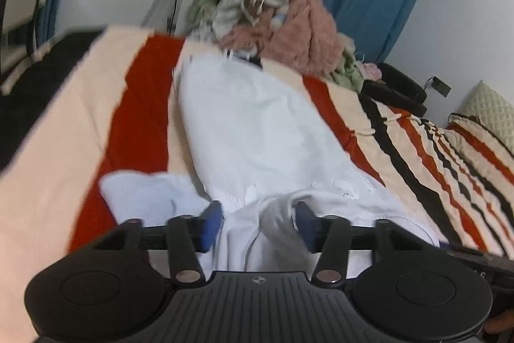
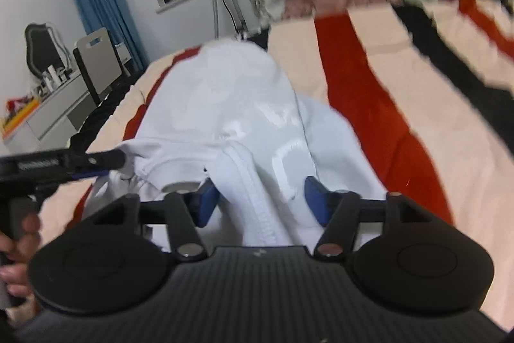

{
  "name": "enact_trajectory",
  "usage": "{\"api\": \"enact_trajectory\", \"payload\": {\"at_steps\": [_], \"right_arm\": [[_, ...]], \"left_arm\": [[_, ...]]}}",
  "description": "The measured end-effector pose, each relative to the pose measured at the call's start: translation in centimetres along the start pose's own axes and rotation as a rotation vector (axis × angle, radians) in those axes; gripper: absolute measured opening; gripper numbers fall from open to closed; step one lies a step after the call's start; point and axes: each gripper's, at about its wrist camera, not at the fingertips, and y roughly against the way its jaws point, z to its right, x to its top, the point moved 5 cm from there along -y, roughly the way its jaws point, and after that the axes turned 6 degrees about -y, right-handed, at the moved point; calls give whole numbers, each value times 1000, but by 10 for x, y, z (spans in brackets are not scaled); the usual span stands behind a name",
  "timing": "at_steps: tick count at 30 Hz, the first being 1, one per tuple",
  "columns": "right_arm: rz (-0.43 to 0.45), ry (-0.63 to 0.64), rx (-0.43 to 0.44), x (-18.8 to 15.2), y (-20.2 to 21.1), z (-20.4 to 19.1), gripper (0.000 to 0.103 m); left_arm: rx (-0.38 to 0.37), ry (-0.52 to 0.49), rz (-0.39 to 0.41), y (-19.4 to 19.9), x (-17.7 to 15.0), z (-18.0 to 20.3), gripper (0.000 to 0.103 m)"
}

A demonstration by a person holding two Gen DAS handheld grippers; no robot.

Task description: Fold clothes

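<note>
White jacket (image 1: 250, 124) spread lengthwise on the striped bed cover (image 1: 64, 105), far end close to the pile of clothes (image 1: 273, 18), near end bunched right under both tools. Left gripper (image 1: 258, 222) with jaws about half open, a hump of white cloth between them and brushing one pad, but not pinched. Right gripper (image 2: 260, 198) the same: jaws about half open astride the zipper (image 2: 263, 214), gripping nothing. Seemingly a moment of letting go and laying flat, so probably best to back out low and slowly, without dragging the bunched cloth along. Then smooth the near end before any new grip. For the next fold, better to pinch an edge and not a hump, and to keep both sides even. Shown only in the left wrist view: a loose sleeve (image 1: 144, 192) lying out to the side on the red stripe, and a pillow (image 1: 488, 108) far to the right. Shown only in the right wrist view: the zipper line, the left gripper seen from the side with the hand (image 2: 19, 243) on its handle, and a desk (image 2: 48, 114) with a chair (image 2: 96, 63) by the wall.
</note>
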Motion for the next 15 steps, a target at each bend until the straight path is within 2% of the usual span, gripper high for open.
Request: {"api": "enact_trajectory", "payload": {"at_steps": [5,9,12,14,15], "right_arm": [[112,-35,-79,11,21,8,61],[149,-103,-142,17,33,24,62],[121,-146,-131,14,32,30,62],[110,-145,-122,11,31,29,62],[109,-135,-119,9,31,27,62]], "left_arm": [[4,-107,82,41,-8,29,58],[-28,-219,58,39,-29,65,57],[11,-365,42,22,-47,91,56],[61,-448,32,10,-58,100,55],[92,-478,22,4,-63,102,51]]}}
